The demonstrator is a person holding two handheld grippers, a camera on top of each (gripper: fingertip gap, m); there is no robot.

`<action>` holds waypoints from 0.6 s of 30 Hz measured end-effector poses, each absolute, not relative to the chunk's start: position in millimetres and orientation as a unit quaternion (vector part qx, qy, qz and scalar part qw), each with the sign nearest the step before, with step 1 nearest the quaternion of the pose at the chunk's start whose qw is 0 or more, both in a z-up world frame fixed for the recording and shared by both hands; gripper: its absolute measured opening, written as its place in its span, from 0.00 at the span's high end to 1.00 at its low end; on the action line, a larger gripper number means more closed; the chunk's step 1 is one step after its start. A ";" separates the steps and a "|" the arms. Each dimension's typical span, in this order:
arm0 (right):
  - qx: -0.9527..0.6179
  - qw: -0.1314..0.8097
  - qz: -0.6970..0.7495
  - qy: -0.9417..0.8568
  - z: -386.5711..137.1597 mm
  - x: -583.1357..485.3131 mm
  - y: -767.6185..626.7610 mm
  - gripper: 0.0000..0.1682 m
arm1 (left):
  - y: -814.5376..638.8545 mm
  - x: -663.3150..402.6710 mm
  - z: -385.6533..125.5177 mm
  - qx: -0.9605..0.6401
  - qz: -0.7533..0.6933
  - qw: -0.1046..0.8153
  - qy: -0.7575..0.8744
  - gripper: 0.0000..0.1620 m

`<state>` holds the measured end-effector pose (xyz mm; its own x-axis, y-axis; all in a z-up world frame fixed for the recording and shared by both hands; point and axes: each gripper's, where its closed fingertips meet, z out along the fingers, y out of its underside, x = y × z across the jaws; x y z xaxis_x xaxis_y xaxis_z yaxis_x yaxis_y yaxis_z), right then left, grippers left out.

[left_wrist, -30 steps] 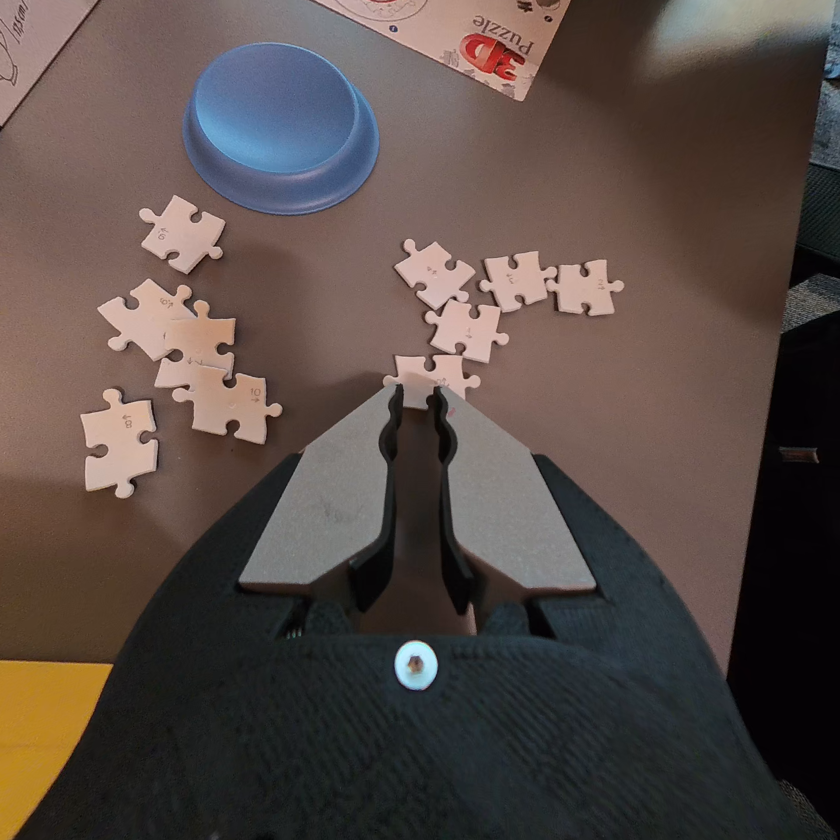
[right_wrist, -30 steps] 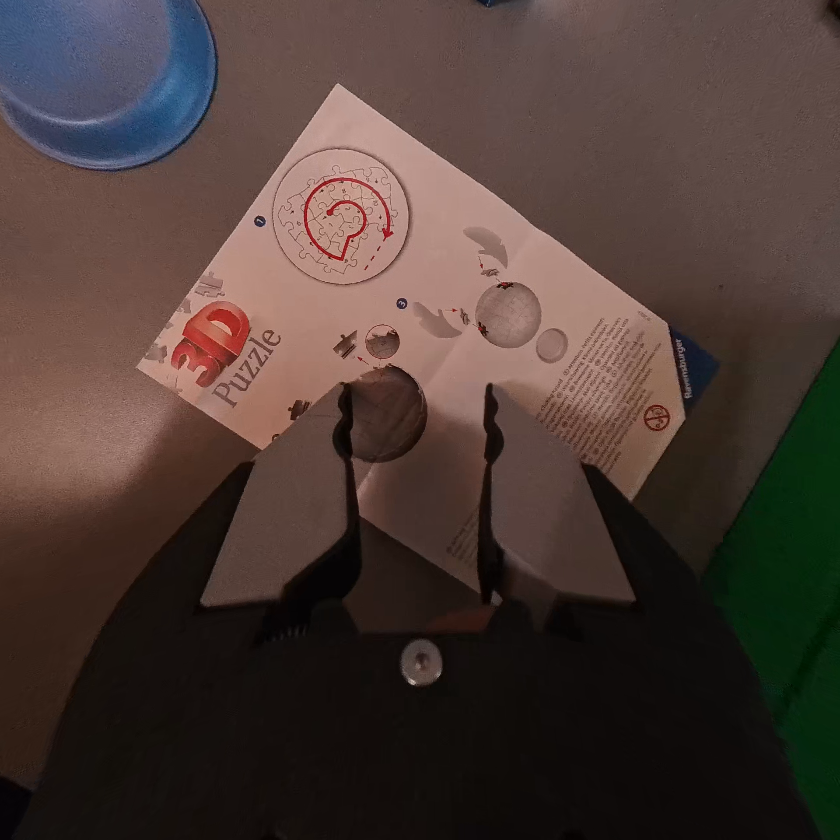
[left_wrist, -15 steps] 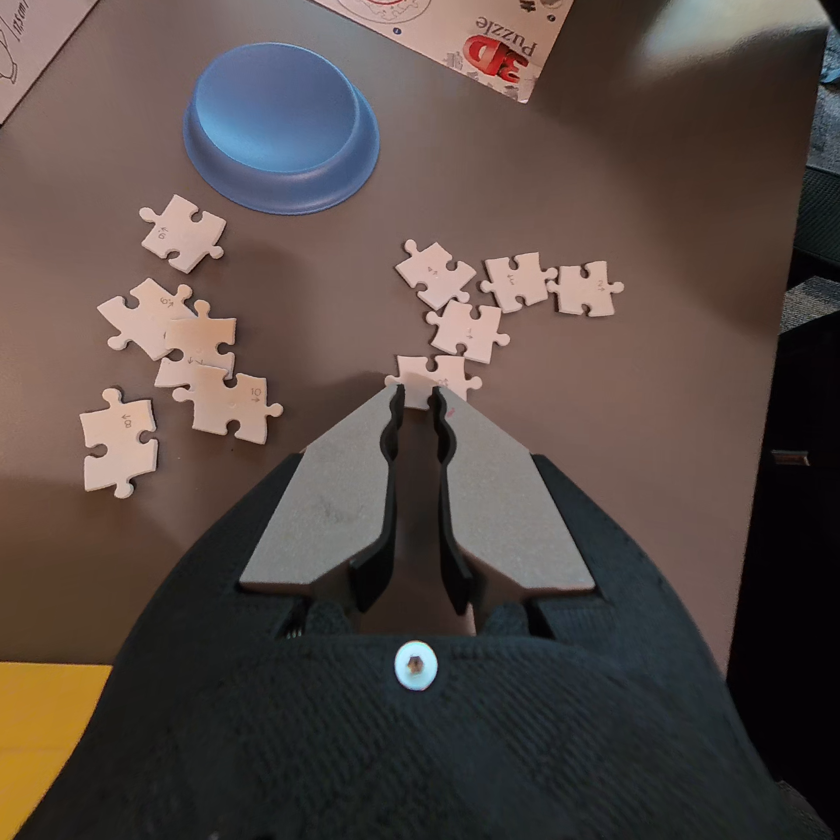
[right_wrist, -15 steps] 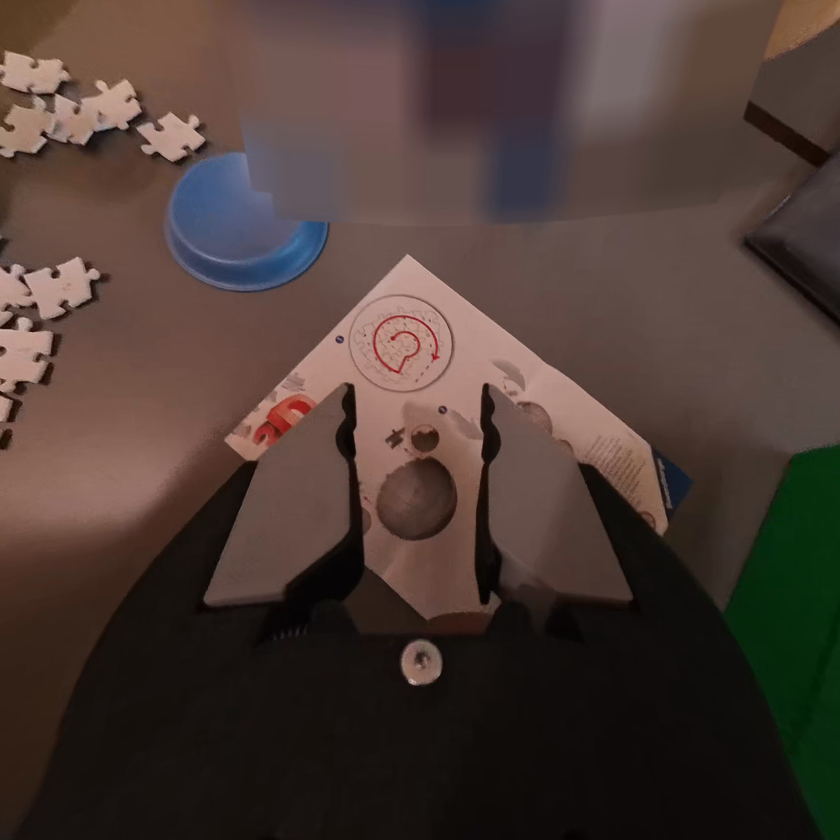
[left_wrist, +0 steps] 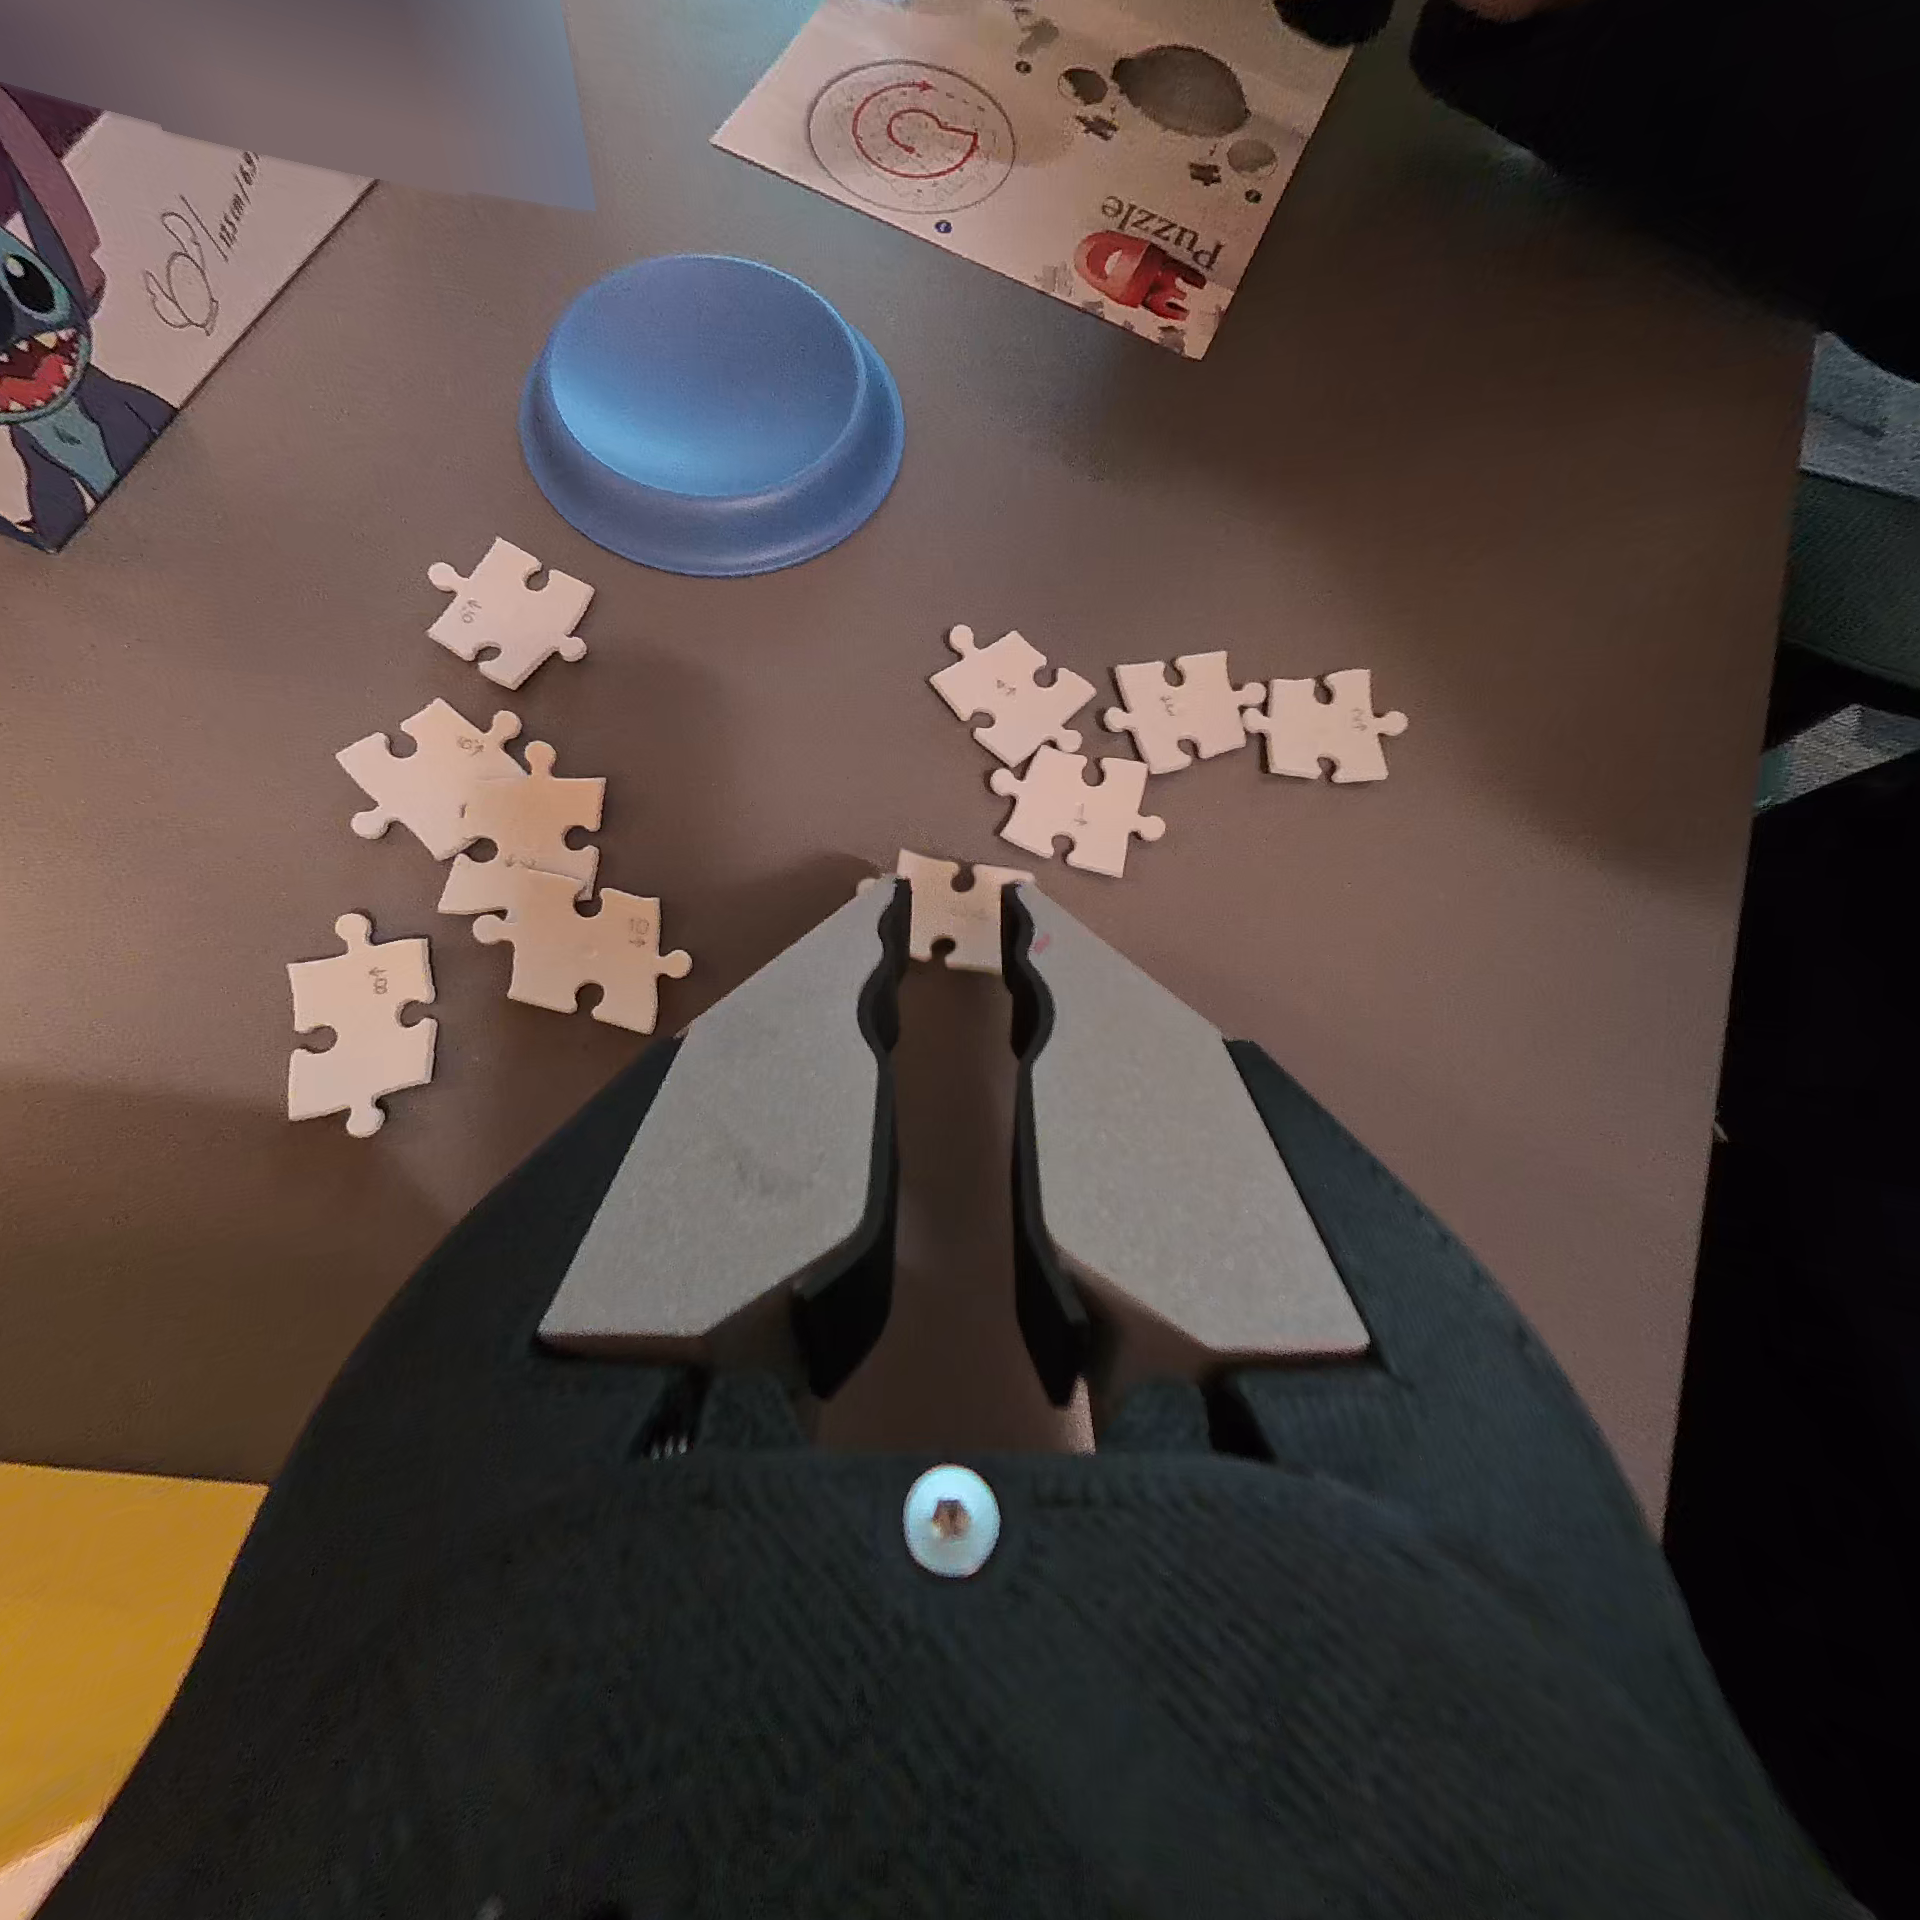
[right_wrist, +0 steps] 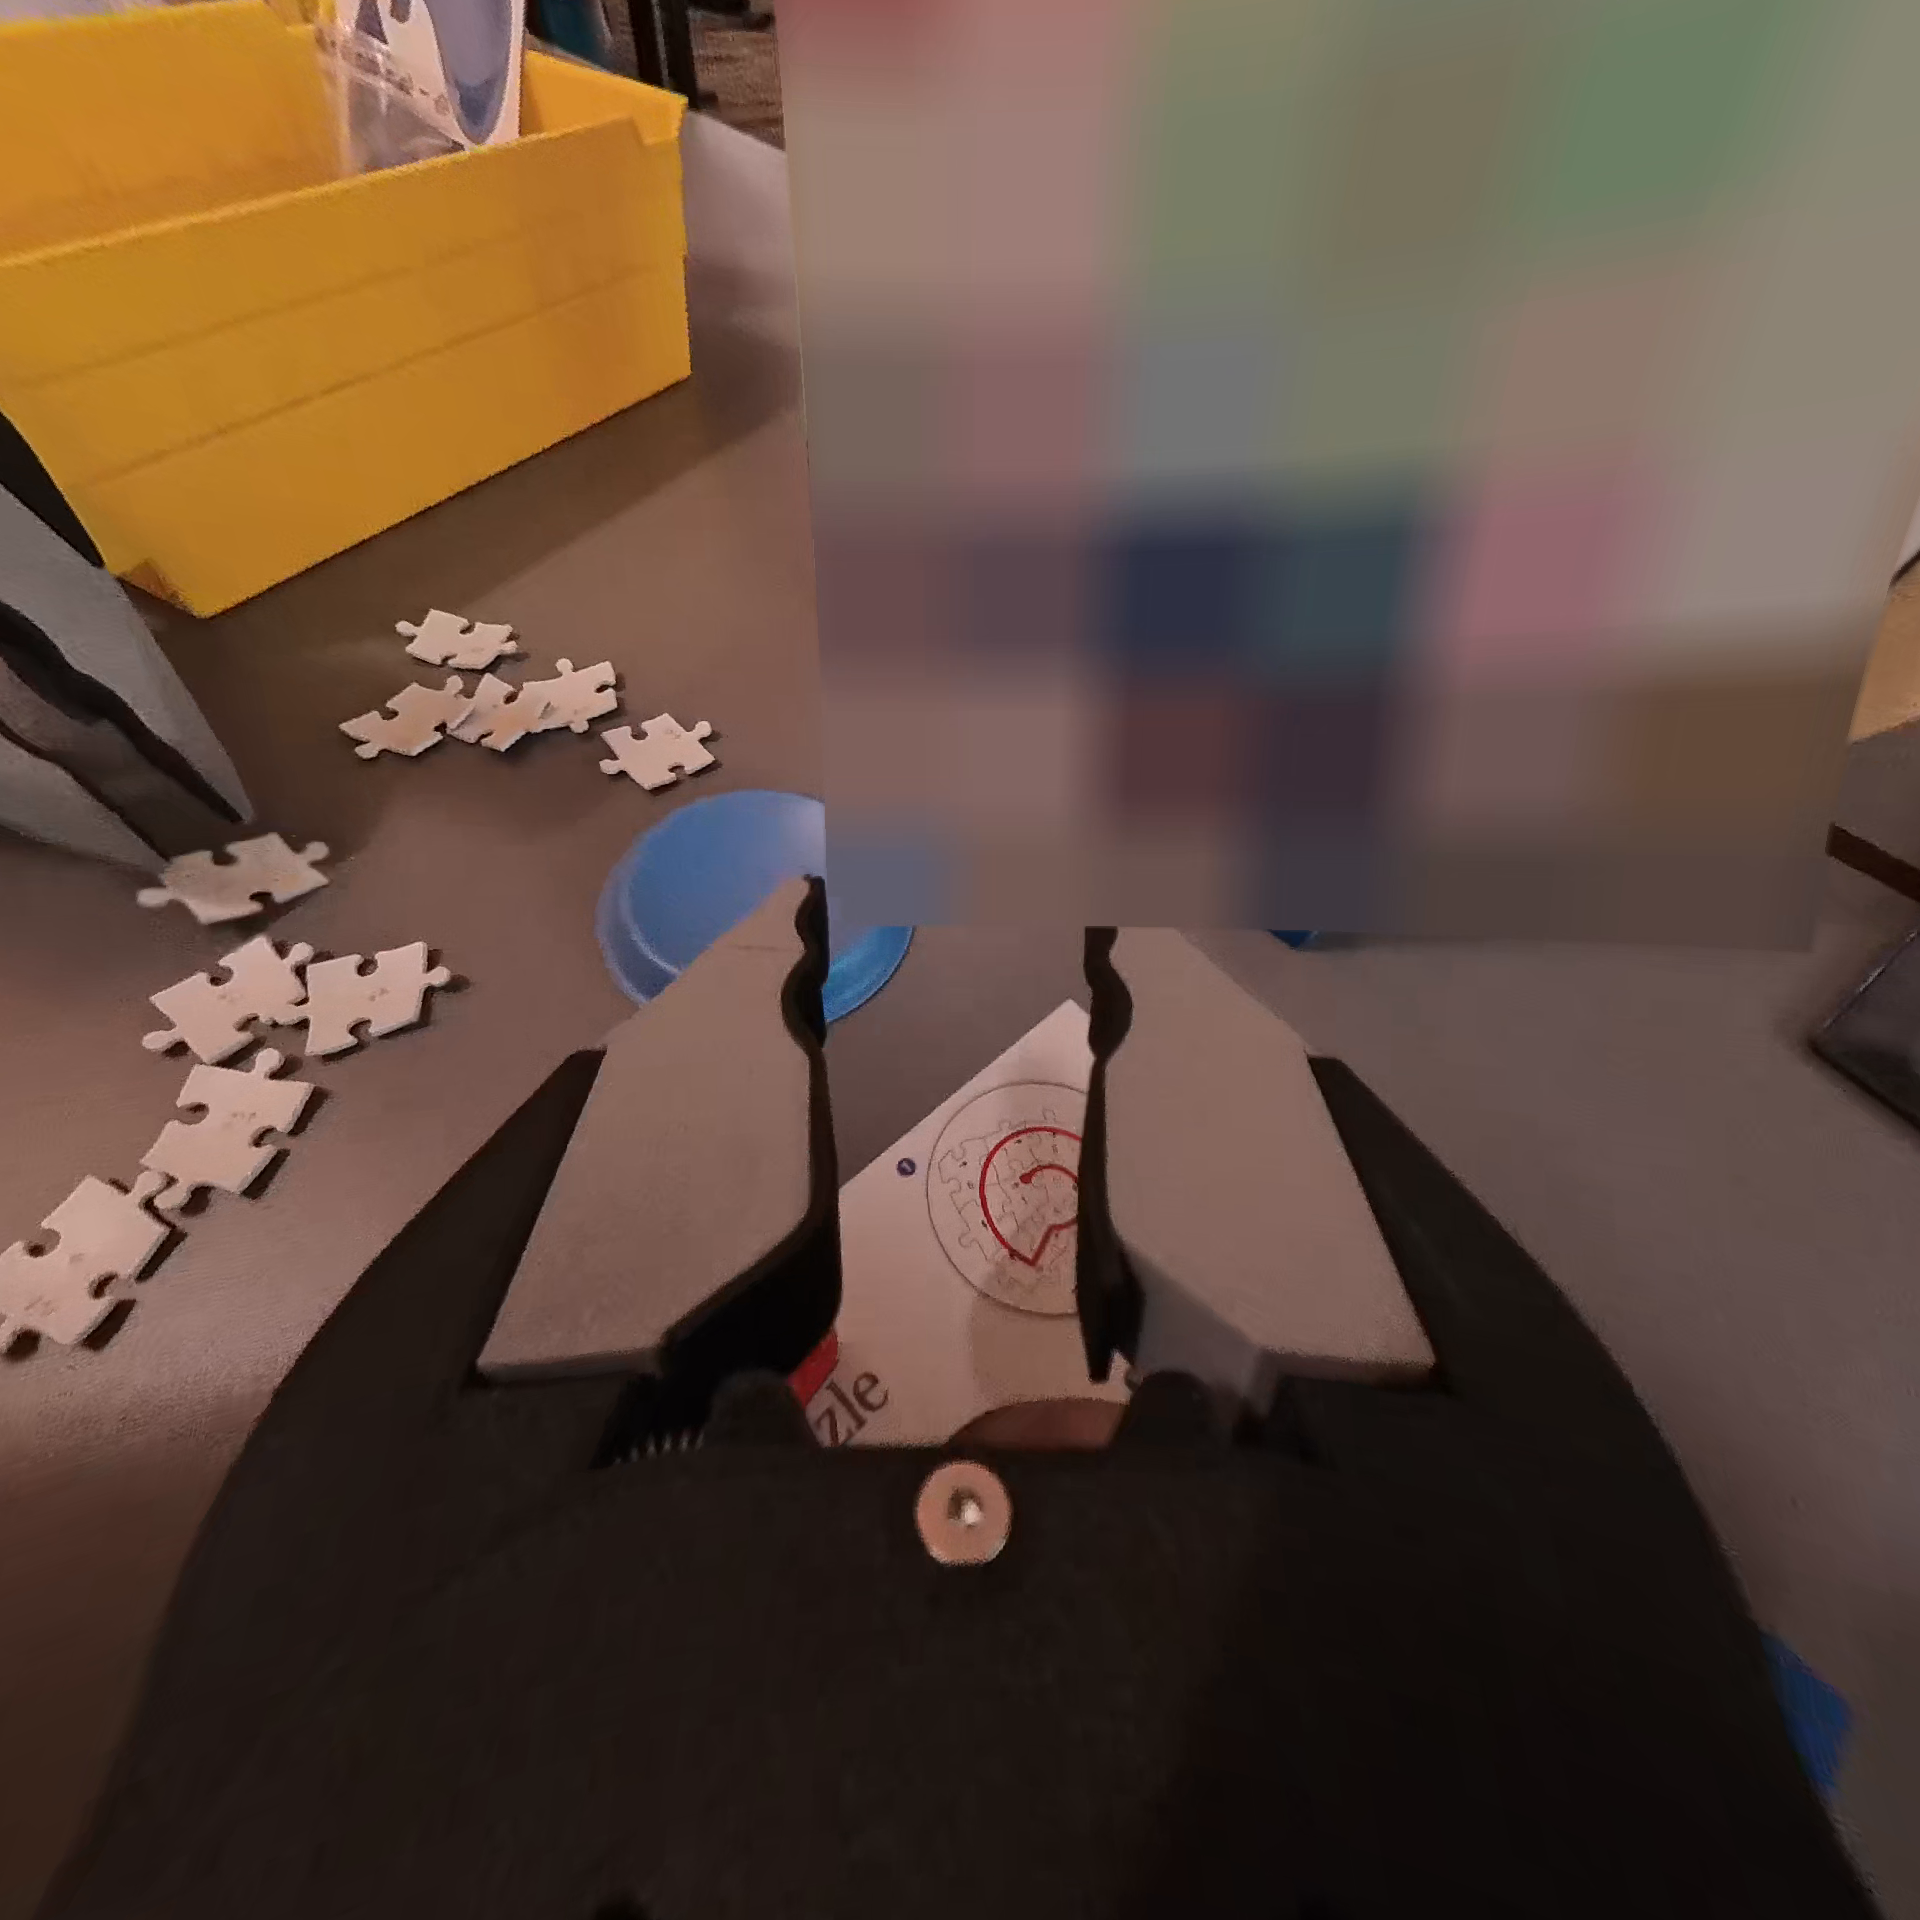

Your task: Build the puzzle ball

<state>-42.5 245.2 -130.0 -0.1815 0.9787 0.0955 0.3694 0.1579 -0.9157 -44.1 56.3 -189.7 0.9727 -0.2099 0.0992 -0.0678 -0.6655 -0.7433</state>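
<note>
Several white puzzle pieces lie on the brown table in two loose groups, one on the left and one on the right. They also show in the right wrist view. My left gripper is shut on one white piece, pinched between its tips just above the table. The left gripper also shows at the left edge of the right wrist view. A blue round stand sits behind the pieces. My right gripper is open and empty above the instruction sheet.
The instruction sheet lies at the far right. A puzzle box with a cartoon picture stands at the far left. A yellow bin stands behind the pieces. The table edge runs close on the right. Across from one pair of fingers to the other is roughly 20 cm.
My right gripper has tilted up and drawn back from the sheet, bringing the bin and pieces into view. My left gripper has pulled back a little, and the piece now sits between its tips.
</note>
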 end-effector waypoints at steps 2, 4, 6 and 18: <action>-0.519 0.386 0.404 -0.647 -131.7 -38.0 250.8 0.73 | 56.3 -43.0 -189.4 -0.908 -0.087 0.402 0.079 0.91; -0.527 0.392 0.411 -0.633 -129.4 -35.7 256.6 0.74 | 56.0 -40.8 -190.7 -0.910 -0.087 0.398 0.083 0.91; -0.529 0.393 0.420 -0.623 -125.2 -35.6 258.5 0.74 | 55.7 -39.7 -191.4 -0.910 -0.084 0.396 0.087 0.91; -0.516 0.410 0.419 -0.624 -121.1 -35.5 252.2 0.77 | 56.0 -31.8 -190.7 -0.908 -0.080 0.396 0.109 0.92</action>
